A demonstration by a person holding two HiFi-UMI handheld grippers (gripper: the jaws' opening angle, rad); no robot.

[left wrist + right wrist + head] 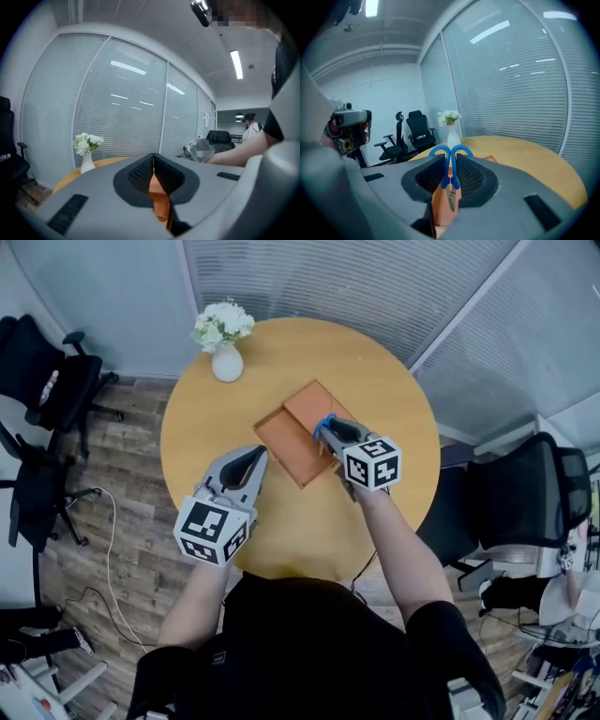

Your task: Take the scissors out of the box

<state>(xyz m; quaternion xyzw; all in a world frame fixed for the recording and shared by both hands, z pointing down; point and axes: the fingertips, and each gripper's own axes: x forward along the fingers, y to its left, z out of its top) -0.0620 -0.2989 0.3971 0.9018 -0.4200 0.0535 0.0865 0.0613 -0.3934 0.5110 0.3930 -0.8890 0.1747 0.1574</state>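
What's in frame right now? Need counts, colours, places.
table: 1, round, light wood, centre of the head view
box: 1, orange-brown, open in two shallow halves side by side, mid-table
scissors: 1 pair, blue handles, over the box
vase: 1, white, far-left edge of the table
flowers: 1 bunch, white, in the vase
office chairs: 3, black, two left of the table, one right
cable: 1, white, on the wood floor at left
left gripper: 1, grey, shut on the box's near-left edge
right gripper: 1, grey, shut on the scissors
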